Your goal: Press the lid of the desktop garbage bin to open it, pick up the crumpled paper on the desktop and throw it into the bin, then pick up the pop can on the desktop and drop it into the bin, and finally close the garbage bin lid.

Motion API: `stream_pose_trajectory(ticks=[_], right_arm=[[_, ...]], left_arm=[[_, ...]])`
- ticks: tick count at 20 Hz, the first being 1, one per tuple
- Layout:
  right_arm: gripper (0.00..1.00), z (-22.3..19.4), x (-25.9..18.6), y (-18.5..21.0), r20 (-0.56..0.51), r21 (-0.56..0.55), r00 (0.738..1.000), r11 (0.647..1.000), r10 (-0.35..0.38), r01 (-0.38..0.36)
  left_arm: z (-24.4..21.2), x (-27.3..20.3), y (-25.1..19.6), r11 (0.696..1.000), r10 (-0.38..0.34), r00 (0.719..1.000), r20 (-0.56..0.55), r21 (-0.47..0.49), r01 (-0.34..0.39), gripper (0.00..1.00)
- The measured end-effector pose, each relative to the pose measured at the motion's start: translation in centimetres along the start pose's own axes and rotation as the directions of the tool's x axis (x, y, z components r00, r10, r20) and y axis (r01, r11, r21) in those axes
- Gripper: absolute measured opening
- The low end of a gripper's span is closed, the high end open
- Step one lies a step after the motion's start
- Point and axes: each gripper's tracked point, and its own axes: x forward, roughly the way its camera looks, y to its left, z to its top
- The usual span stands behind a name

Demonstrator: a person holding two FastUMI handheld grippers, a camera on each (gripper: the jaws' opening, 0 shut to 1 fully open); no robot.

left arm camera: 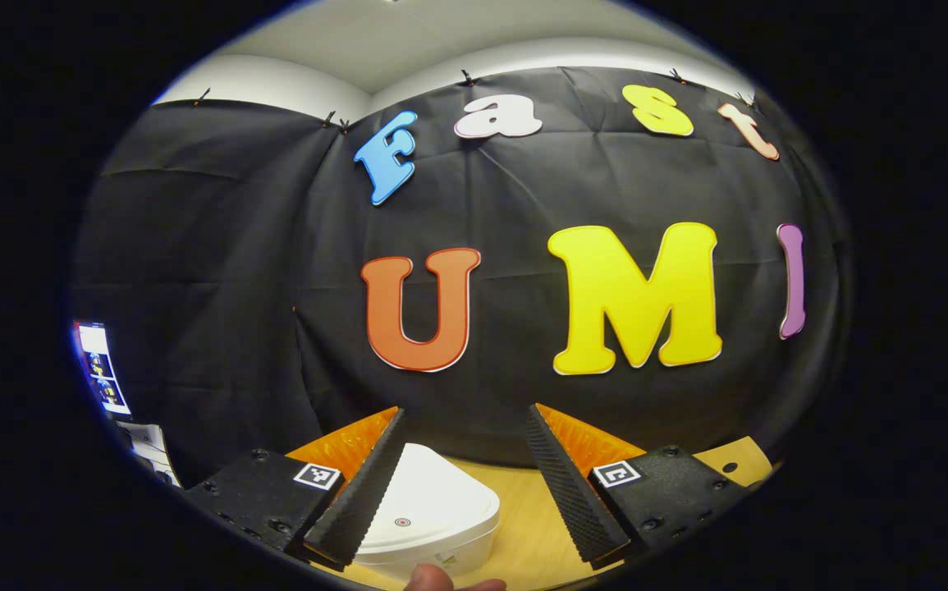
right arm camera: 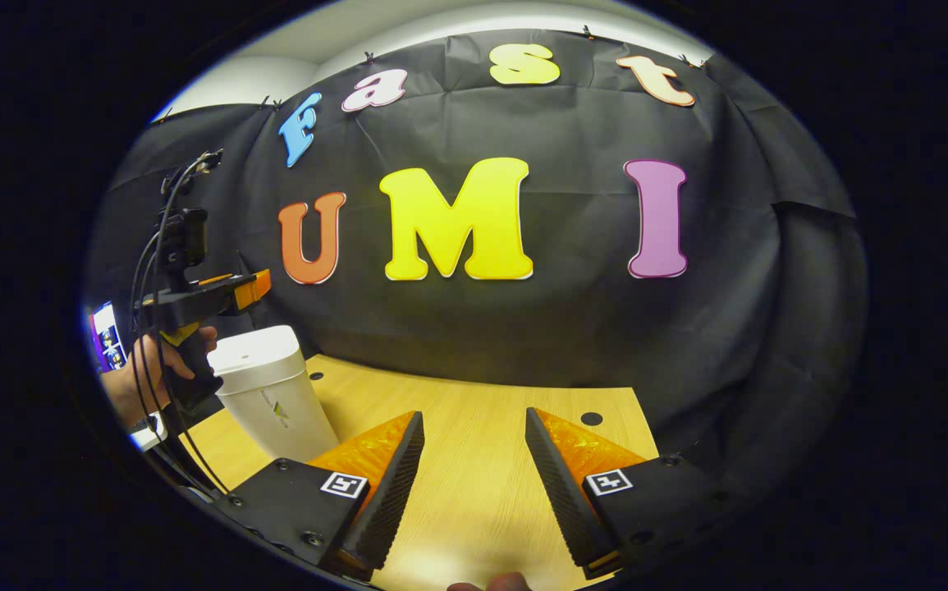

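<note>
White bin lid shut; both grippers' fingers spread, empty, hovering above table.

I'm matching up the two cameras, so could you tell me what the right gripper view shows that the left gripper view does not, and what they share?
The right gripper view shows the left gripper held above the bin, with the hand gripping it, and the bin's side wall. The left gripper view looks down on the bin lid and its small round mark. Both share the white bin, lid closed, the wooden desktop and open fingers.
</note>
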Motion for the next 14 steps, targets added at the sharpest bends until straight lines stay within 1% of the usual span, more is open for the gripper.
stream_pose_trajectory(ticks=[4,5,6,9,11,12,13,14], right_arm=[[0.81,3.2,0.0,0.5,0.105,0.000,0.993,0.998,-0.056,0.056],[0.80,3.9,0.0,0.9,0.124,0.004,0.990,0.998,-0.062,0.062],[0.82,4.3,0.0,1.4,0.135,0.000,0.989,0.998,-0.068,0.068],[0.82,5.6,-0.2,2.2,0.175,-0.024,0.980,0.995,-0.094,0.100],[0.82,6.6,-0.5,2.5,0.211,-0.054,0.970,0.989,-0.120,0.134],[0.82,7.0,-0.7,2.9,0.224,-0.058,0.967,0.988,-0.125,0.141],[0.80,7.4,-0.8,3.3,0.236,-0.052,0.963,0.989,-0.126,0.142],[0.82,7.8,-1.1,3.5,0.247,-0.043,0.960,0.988,-0.133,0.148]], left_arm=[[2.6,-2.7,-2.8,0.992,-0.122,0.991,0.057,0.022,0.121,0.95],[3.3,-3.2,-3.4,0.989,-0.144,0.987,0.071,0.028,0.142,0.95],[3.8,-3.8,-4.0,0.986,-0.166,0.983,0.081,0.028,0.164,0.95],[4.5,-5.4,-5.5,0.974,-0.226,0.970,0.090,0.029,0.224,0.95],[4.9,-6.3,-6.6,0.966,-0.260,0.960,0.105,0.033,0.258,0.96],[5.0,-6.7,-7.0,0.961,-0.278,0.954,0.110,0.024,0.277,0.96],[4.9,-7.3,-7.4,0.955,-0.295,0.949,0.110,0.014,0.295,0.96],[4.8,-7.8,-7.5,0.951,-0.308,0.945,0.109,0.004,0.309,0.96]])
